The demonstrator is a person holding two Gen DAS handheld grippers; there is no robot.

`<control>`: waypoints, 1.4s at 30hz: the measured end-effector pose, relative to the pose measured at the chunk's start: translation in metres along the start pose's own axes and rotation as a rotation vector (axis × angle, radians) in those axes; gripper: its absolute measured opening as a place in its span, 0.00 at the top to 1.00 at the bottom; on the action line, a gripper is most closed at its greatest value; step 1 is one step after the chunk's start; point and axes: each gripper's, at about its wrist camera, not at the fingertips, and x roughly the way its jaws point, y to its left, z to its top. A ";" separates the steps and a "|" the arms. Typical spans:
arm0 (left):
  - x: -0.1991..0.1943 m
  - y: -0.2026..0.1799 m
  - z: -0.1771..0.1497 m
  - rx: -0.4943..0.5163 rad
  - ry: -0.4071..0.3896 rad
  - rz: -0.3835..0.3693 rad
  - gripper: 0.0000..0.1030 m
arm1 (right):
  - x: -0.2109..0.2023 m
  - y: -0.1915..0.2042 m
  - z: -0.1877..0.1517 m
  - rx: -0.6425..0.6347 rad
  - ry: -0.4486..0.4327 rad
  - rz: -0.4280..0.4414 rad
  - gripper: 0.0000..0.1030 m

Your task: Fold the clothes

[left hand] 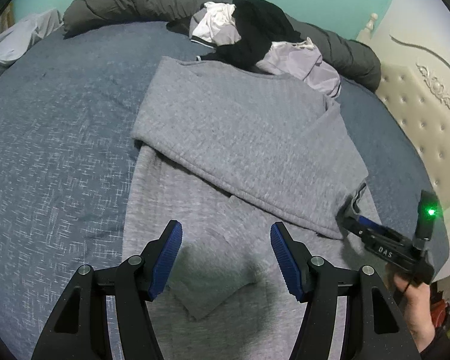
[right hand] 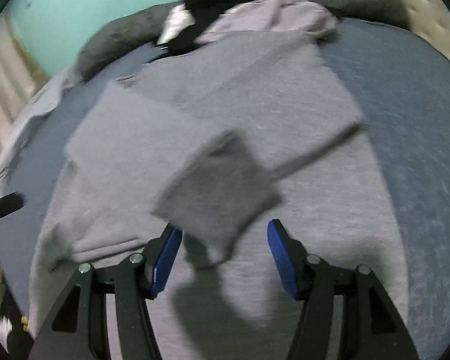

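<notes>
Grey knit sweater (left hand: pixel 240 126) lies spread on the blue woven bed cover (left hand: pixel 60 138), one sleeve folded slantwise across its body, a cuff near both tongs. Left tongs (left hand: pixel 226 258) and right tongs (right hand: pixel 222 258) stand open, gripping nothing. Judged mid-fold; next calls for pinching a hem or side edge cleanly.

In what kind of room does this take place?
Most likely a bedroom: a bed with a blue sheet, a tufted cream headboard, and a rolled dark duvet by the wall, with a grey garment spread on top.
</notes>
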 end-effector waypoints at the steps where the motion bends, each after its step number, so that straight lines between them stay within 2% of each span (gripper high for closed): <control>1: -0.001 0.002 0.000 -0.001 -0.002 -0.002 0.36 | -0.001 -0.006 -0.001 0.018 -0.003 -0.024 0.42; 3: -0.003 0.005 0.000 -0.003 -0.007 -0.007 0.36 | -0.006 -0.019 -0.003 0.051 -0.012 -0.065 0.42; 4: -0.003 0.007 0.001 -0.004 -0.009 -0.010 0.36 | -0.011 -0.025 -0.005 0.070 -0.019 -0.054 0.42; 12: -0.003 0.020 -0.006 -0.037 -0.005 -0.022 0.36 | -0.029 -0.056 -0.002 0.223 -0.067 0.138 0.42; 16: 0.000 0.029 -0.009 -0.055 0.000 -0.018 0.35 | -0.010 -0.066 0.006 0.266 -0.015 0.226 0.41; 24: 0.005 0.041 -0.007 -0.079 0.017 -0.008 0.35 | 0.003 -0.042 0.003 0.139 0.028 0.174 0.42; 25: 0.004 0.042 -0.007 -0.078 0.018 -0.005 0.35 | 0.006 -0.039 0.003 0.120 0.032 0.167 0.43; 27: 0.004 0.043 -0.006 -0.077 0.020 0.001 0.35 | 0.009 -0.035 0.001 0.099 0.034 0.164 0.58; 28: 0.002 0.044 -0.006 -0.079 0.017 0.000 0.35 | 0.009 -0.034 0.000 0.092 0.033 0.164 0.74; 29: 0.001 0.045 -0.005 -0.081 0.015 0.000 0.35 | 0.009 -0.034 -0.001 0.086 0.031 0.163 0.85; 31: -0.002 0.047 -0.005 -0.083 0.010 -0.001 0.34 | 0.004 -0.034 -0.001 0.084 0.014 0.181 0.91; 35: -0.006 0.051 -0.004 -0.090 0.005 -0.004 0.34 | -0.018 -0.032 0.001 0.076 -0.058 0.204 0.93; 42: -0.010 0.054 0.000 -0.096 0.003 -0.006 0.34 | -0.058 -0.032 -0.006 0.076 -0.124 0.255 0.94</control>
